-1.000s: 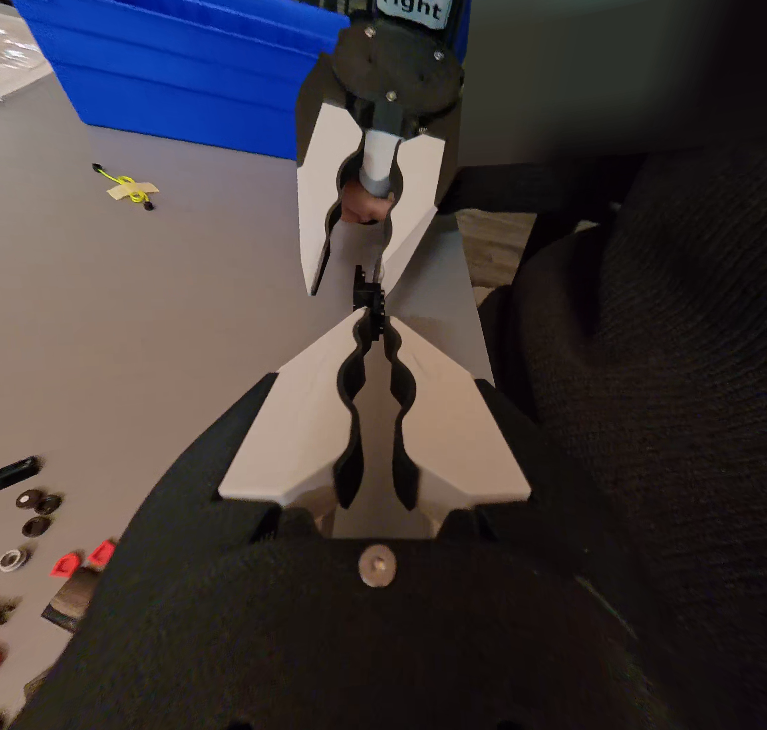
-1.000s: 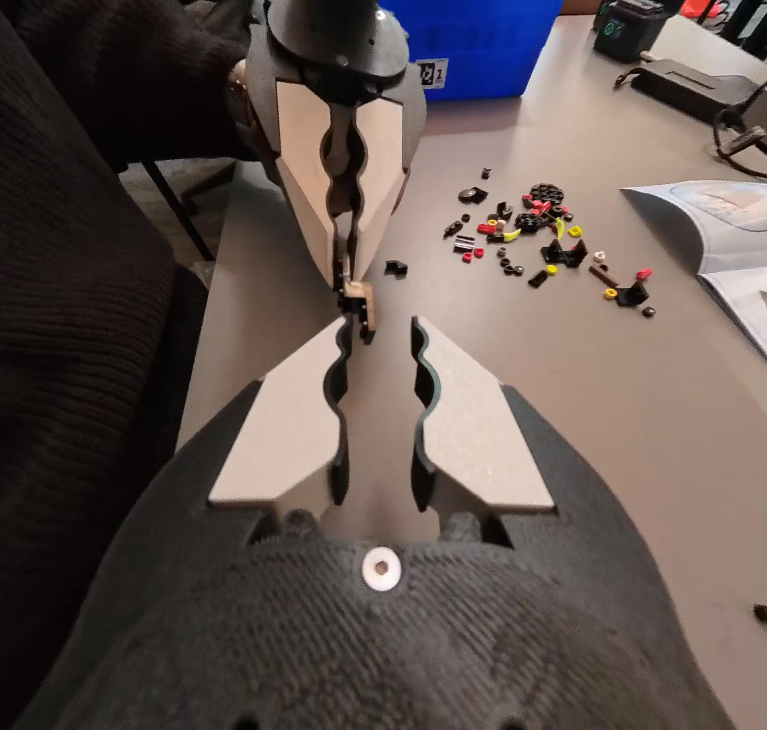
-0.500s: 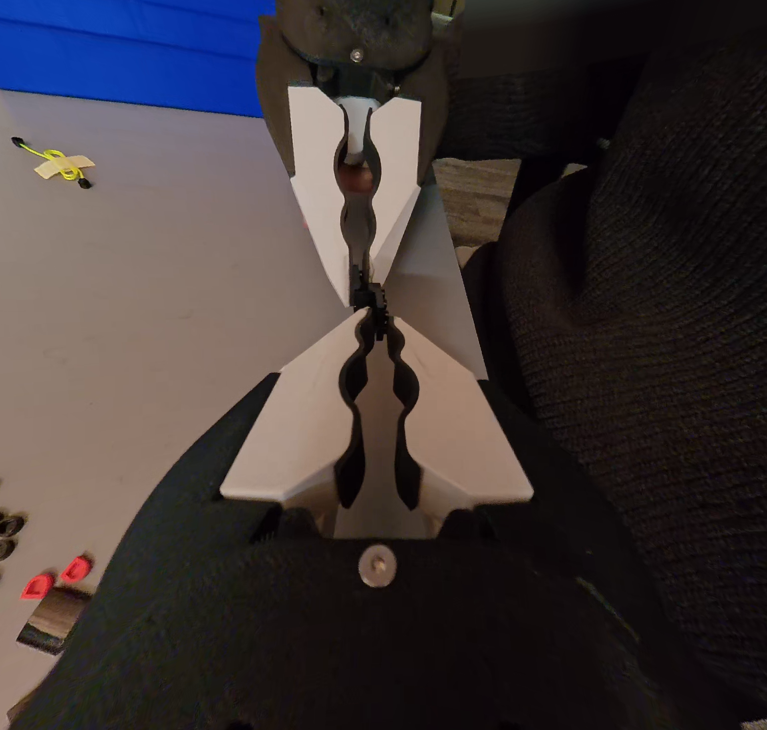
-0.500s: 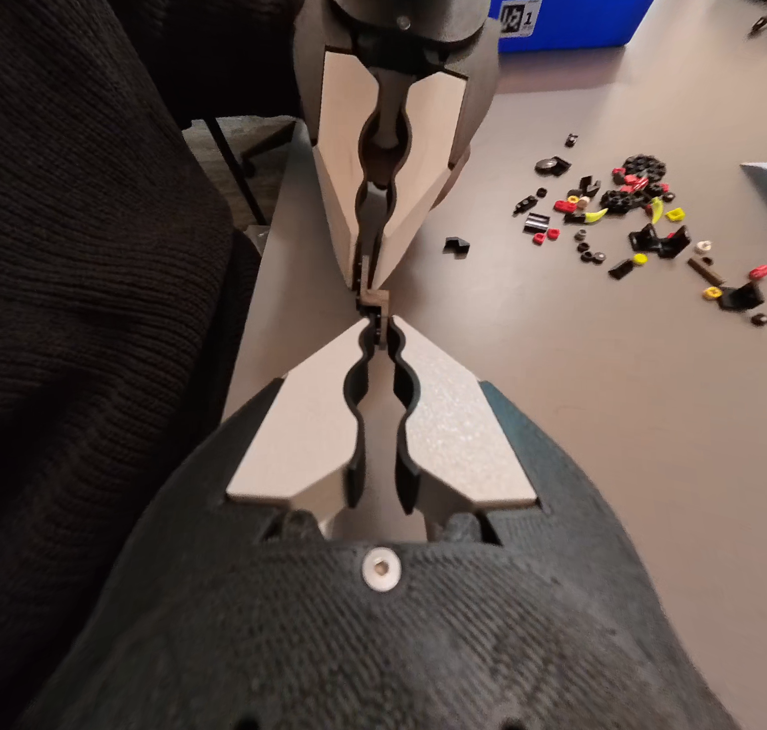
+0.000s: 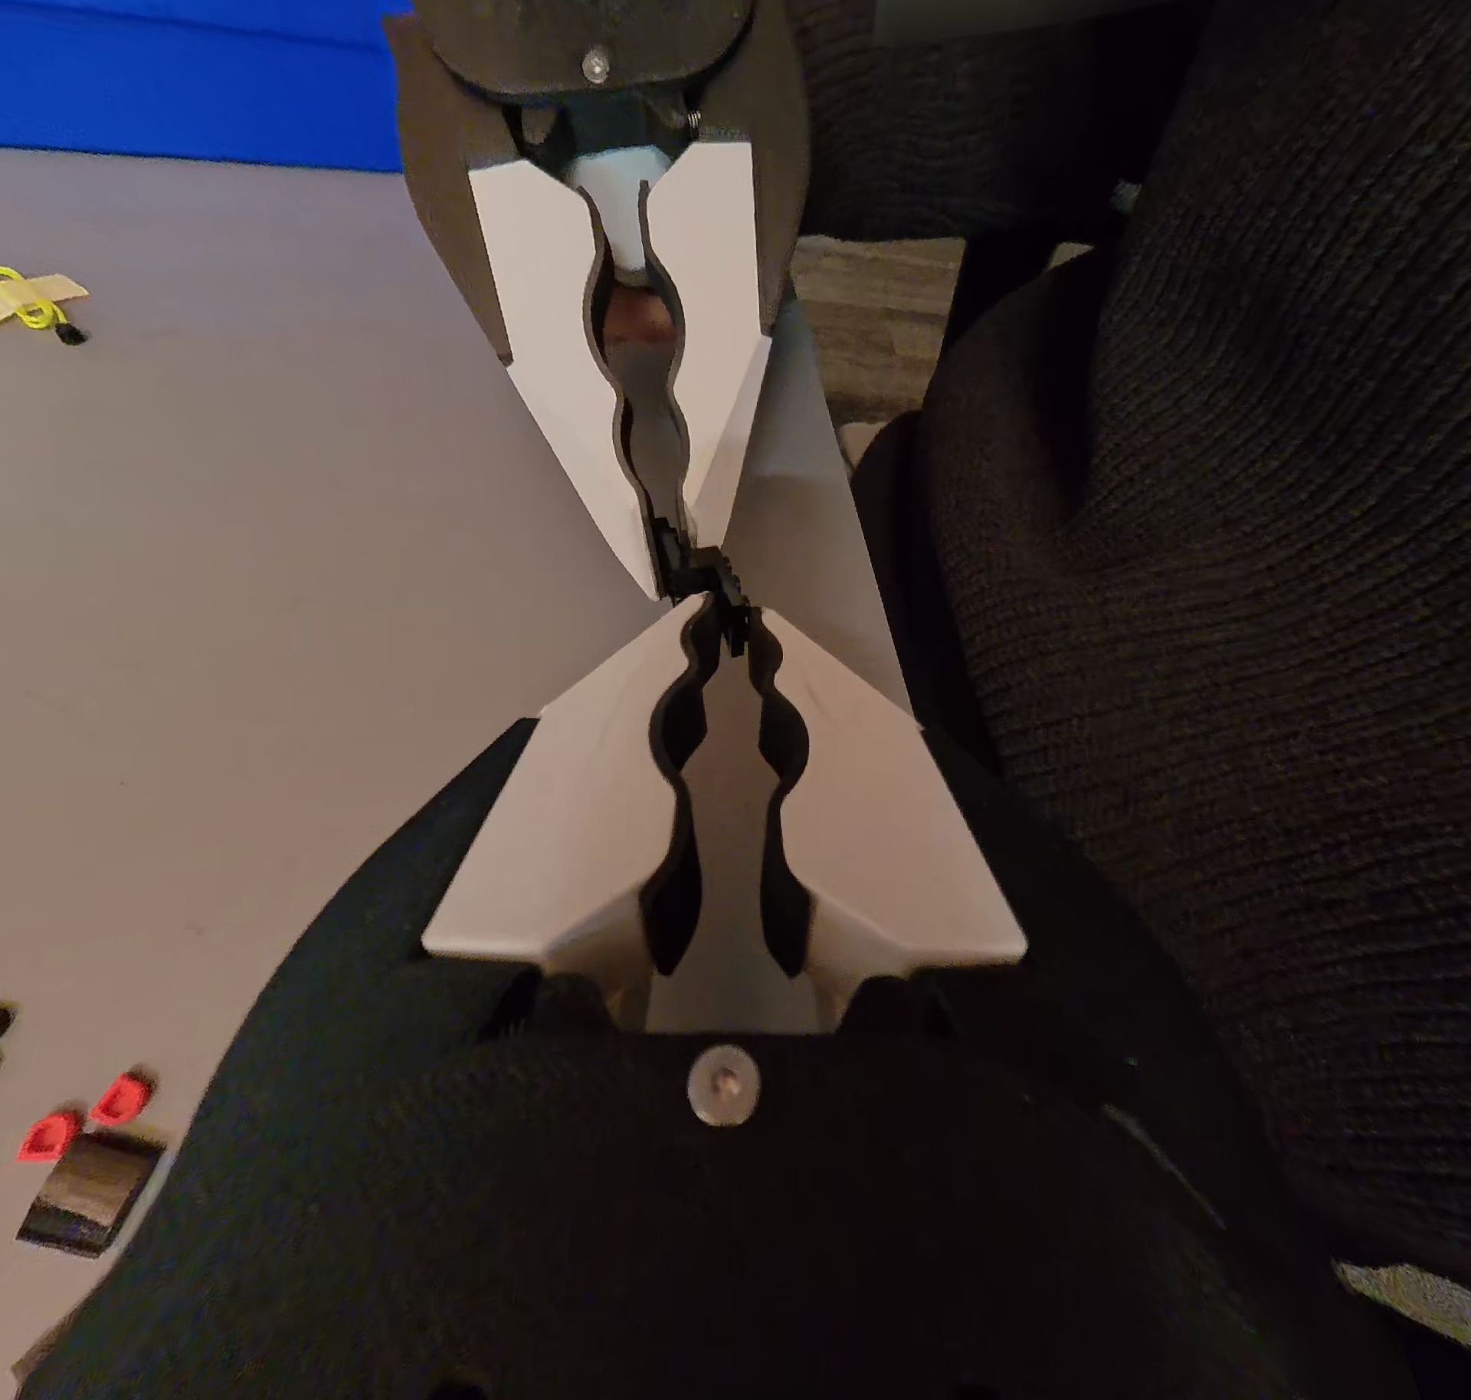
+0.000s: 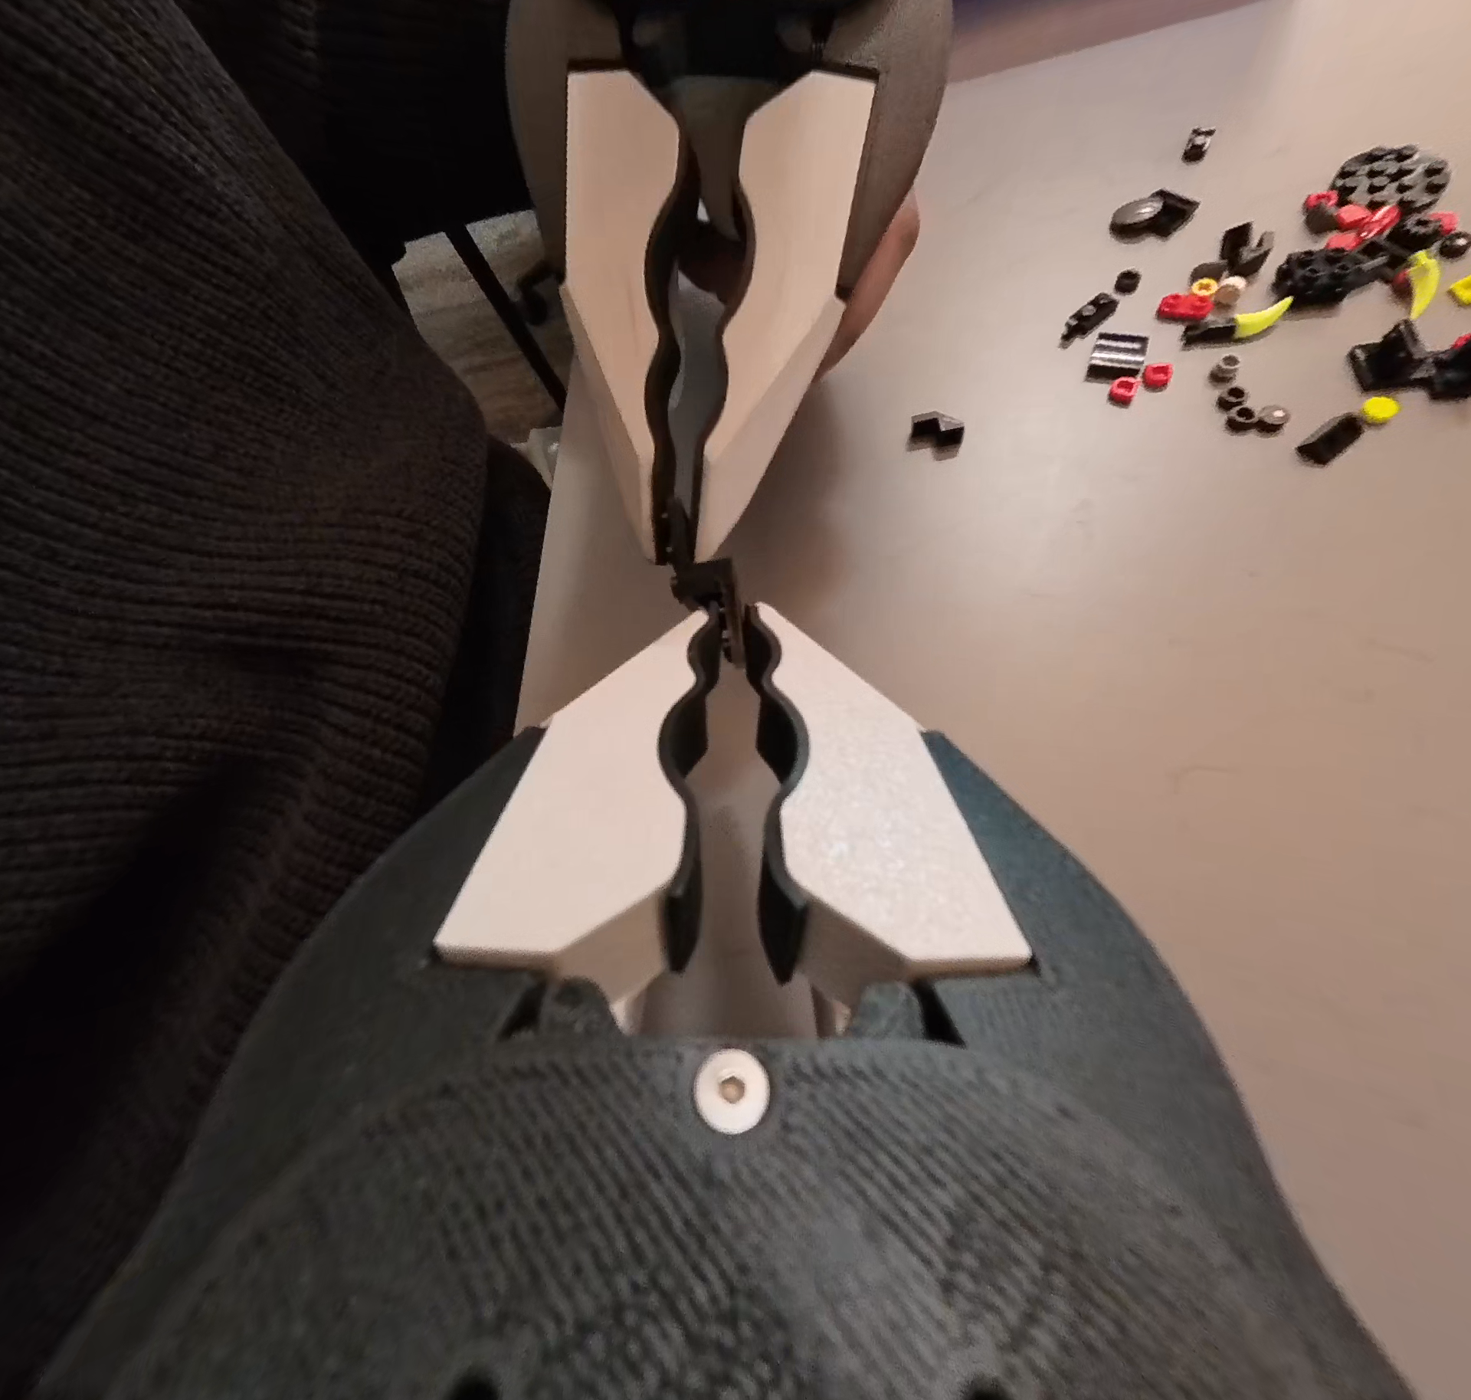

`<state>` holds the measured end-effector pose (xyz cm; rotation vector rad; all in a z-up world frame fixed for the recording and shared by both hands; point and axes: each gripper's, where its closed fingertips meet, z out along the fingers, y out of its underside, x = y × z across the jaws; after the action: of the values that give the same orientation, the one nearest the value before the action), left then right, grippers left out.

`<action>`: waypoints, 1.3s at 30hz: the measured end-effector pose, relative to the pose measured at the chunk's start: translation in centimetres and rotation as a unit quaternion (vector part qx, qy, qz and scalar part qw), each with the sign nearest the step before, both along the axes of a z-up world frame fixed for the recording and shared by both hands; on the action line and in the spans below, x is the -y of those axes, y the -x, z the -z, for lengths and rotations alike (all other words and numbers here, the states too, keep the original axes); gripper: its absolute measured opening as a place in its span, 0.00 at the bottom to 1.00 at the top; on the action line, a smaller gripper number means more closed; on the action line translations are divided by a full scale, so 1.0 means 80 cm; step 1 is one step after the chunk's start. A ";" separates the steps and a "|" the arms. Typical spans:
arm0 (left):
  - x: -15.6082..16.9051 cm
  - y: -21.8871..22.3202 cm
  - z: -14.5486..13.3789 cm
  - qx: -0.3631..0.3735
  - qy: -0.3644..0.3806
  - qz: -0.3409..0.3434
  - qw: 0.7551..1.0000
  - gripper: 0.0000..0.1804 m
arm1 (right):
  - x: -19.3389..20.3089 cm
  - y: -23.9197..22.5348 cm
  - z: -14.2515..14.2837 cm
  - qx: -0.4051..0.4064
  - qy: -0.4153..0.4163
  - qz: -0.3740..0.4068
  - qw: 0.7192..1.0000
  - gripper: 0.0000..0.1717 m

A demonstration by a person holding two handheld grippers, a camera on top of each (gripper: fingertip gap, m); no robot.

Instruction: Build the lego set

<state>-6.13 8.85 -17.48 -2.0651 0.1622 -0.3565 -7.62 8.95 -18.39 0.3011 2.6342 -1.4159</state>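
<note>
My left gripper [image 5: 728,625] is shut on one end of a small black brick piece [image 5: 716,585]. My right gripper [image 6: 728,633] is shut on the other end of the same black piece [image 6: 704,574]. The two grippers meet tip to tip above the grey table [image 6: 1114,725], close to its edge. In the left wrist view the right gripper [image 5: 673,558] comes in from the top, pads pressed on the piece. In the right wrist view the left gripper [image 6: 676,530] comes in from the top, also clamped on it.
A heap of small black, red and yellow pieces [image 6: 1313,287] and a black L-shaped piece [image 6: 935,430] lie at the right. A blue bin [image 5: 159,48], a taped yellow cord [image 5: 32,307] and red pieces [image 5: 79,1123] lie left. A dark knit sleeve [image 5: 1234,566] fills one side. Less than 4 cm separates the two grippers' tips.
My right gripper was open beside the piece held by the left gripper; it has shut on it. Both grippers have drawn closer together, tip to tip.
</note>
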 end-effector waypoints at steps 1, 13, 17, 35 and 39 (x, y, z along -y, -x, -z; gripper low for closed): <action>0.001 -0.001 0.001 0.001 0.002 0.004 1.000 0.02 | 0.001 -0.001 0.001 0.002 -0.003 0.000 1.000 0.02; 0.003 -0.001 0.009 -0.037 0.016 0.006 0.999 0.02 | 0.003 0.000 0.011 0.074 -0.019 0.036 0.996 0.03; 0.006 -0.005 0.007 -0.027 0.015 0.018 0.999 0.02 | 0.005 -0.006 0.009 0.097 -0.008 0.028 0.995 0.03; 0.017 -0.053 -0.026 0.096 -0.020 0.113 0.989 0.03 | 0.018 -0.054 -0.019 0.040 0.039 -0.099 0.994 0.02; 0.016 -0.050 -0.015 0.072 -0.001 0.106 0.992 0.03 | 0.017 -0.051 -0.008 0.042 0.016 -0.086 0.995 0.02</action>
<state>-2.11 7.59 -16.26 -2.0165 0.2947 -0.6323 -3.55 7.60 -17.72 0.1229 2.4998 -1.3570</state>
